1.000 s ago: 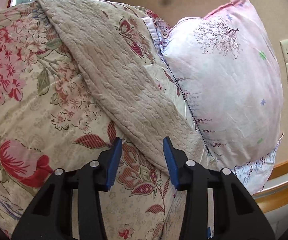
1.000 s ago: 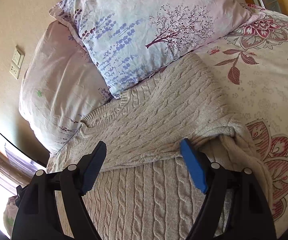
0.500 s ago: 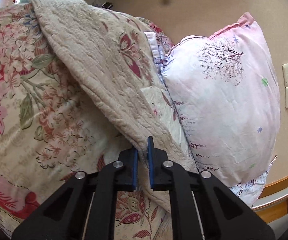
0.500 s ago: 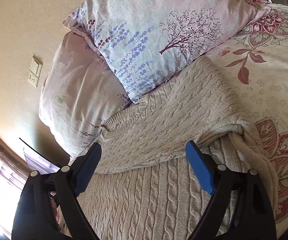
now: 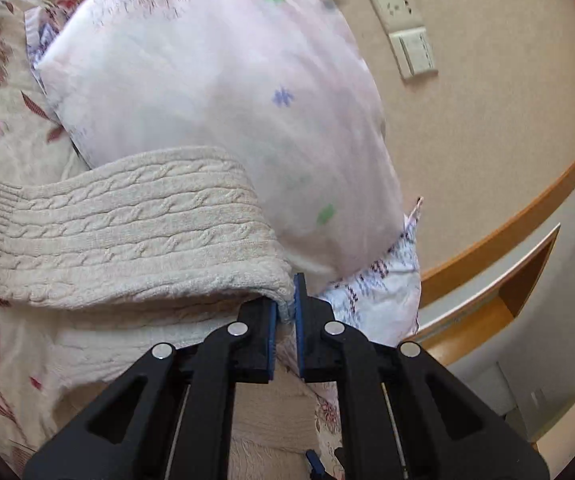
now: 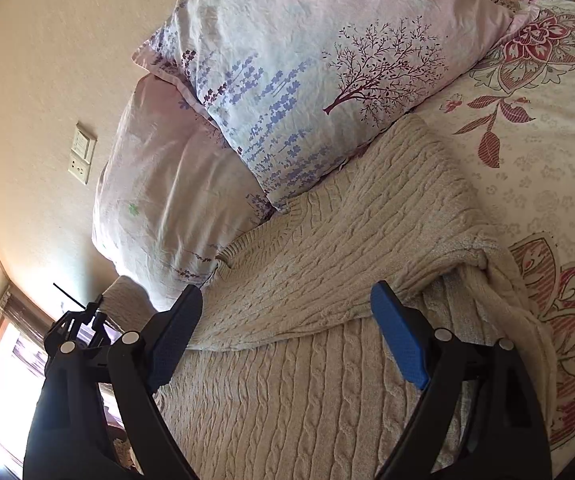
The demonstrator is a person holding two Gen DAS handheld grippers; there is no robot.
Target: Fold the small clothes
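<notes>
Since the earlier frame, the sleeve [image 5: 127,224] of the cable-knit sweater has been lifted off the floral bedspread [image 5: 3,148] and is drawn across in front of the pink pillow [image 5: 215,92], which now fills the upper part of the left wrist view. The left gripper [image 5: 286,312] is clamped on the corner of that sleeve, its jaws pressed together with knit fabric pinched between them. The ribbed cuff is seen at the far left end of the sleeve, away from the pillow. A wall socket plate [image 5: 403,28] is seen to the right of the pillow, on the beige wall.

From the right wrist view, the sweater [image 6: 327,264] is spread on the bedspread [image 6: 539,168] just below the tree-print pillow [image 6: 327,60], its collar touching that pillow's lower edge. One sleeve is already folded across the body. The right gripper [image 6: 287,328] is held over the sweater's body with its jaws wide apart and nothing pinched between them. The pink pillow [image 6: 167,184] is tucked partly beneath the tree-print pillow, to its left.
</notes>
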